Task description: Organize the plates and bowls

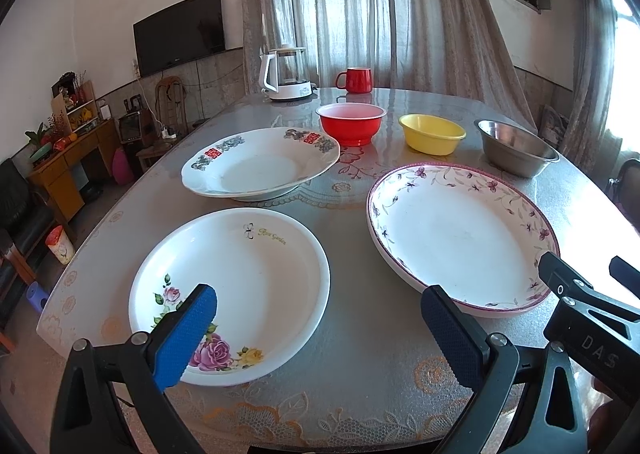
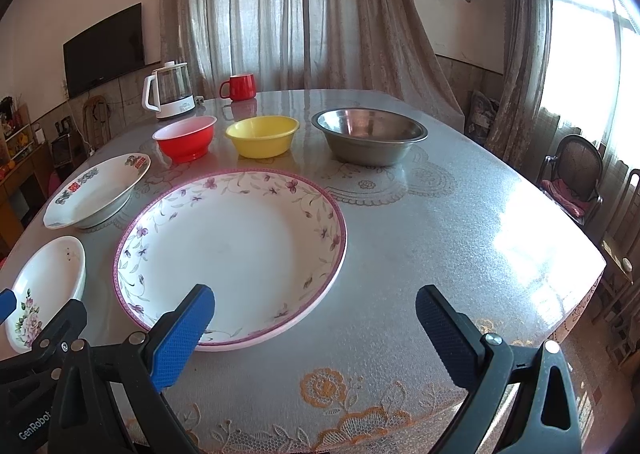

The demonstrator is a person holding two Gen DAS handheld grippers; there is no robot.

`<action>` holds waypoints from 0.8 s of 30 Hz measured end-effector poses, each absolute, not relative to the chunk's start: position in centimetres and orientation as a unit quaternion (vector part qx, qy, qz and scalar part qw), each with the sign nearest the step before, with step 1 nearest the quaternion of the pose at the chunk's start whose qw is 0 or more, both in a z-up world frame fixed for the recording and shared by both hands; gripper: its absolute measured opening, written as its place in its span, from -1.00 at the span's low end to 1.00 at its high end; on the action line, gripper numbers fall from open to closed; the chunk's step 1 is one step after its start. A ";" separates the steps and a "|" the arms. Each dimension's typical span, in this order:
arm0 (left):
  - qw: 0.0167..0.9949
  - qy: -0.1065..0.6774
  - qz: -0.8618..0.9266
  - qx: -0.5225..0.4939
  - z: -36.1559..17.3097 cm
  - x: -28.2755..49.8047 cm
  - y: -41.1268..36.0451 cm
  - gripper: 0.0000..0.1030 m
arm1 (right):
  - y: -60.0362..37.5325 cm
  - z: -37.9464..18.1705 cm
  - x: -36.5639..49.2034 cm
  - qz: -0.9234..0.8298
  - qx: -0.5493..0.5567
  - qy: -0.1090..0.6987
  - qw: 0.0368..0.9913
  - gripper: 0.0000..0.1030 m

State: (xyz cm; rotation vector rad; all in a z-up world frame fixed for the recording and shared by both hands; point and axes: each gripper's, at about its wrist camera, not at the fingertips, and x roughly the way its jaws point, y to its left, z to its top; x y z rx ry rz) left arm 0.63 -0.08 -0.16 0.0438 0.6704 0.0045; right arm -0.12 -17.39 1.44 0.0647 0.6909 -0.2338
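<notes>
The worktop (image 2: 460, 221), a round surface under a frosted cover with lace flower patterns, carries everything. Largest on it is the purple-rimmed plate (image 2: 230, 254) with small violet flowers round its border, lying flat at the near middle. To its left sits the rose plate (image 1: 230, 294), white with pink roses on the near rim (in the right wrist view only its right part shows at the frame's edge). Behind that lies the scalloped plate (image 1: 260, 167), white with dark floral clusters and red characters.

Along the far side stand three bowls in a row, apart from one another: the steel bowl (image 2: 370, 135) on the right, the yellow bowl (image 2: 262, 135) in the middle, the red bowl (image 2: 186, 137) on the left. Farther back are a glass kettle (image 2: 170, 91) and a red mug (image 2: 238, 87); whether either holds liquid is hard to tell.

The left claw (image 1: 318, 334) hovers wide open above the gap between the rose plate and the purple-rimmed plate, gripping nothing. The right claw (image 2: 314, 334) is likewise spread wide and empty, its left finger over the near rim of the purple-rimmed plate.
</notes>
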 end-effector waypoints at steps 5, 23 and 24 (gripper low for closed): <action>0.943 0.332 0.003 0.022 -0.2 0.8 -0.2 0.99 | -17.5 1.4 0.1 -0.114 0.031 0.338 0.934 0.99; 0.941 0.338 0.000 0.029 -0.4 0.8 -0.8 0.99 | -18.2 0.8 0.2 -0.113 0.039 0.343 0.932 0.99; 0.941 0.338 -0.001 0.029 -0.4 0.8 -0.8 0.99 | -18.2 0.8 0.2 -0.113 0.038 0.343 0.932 0.99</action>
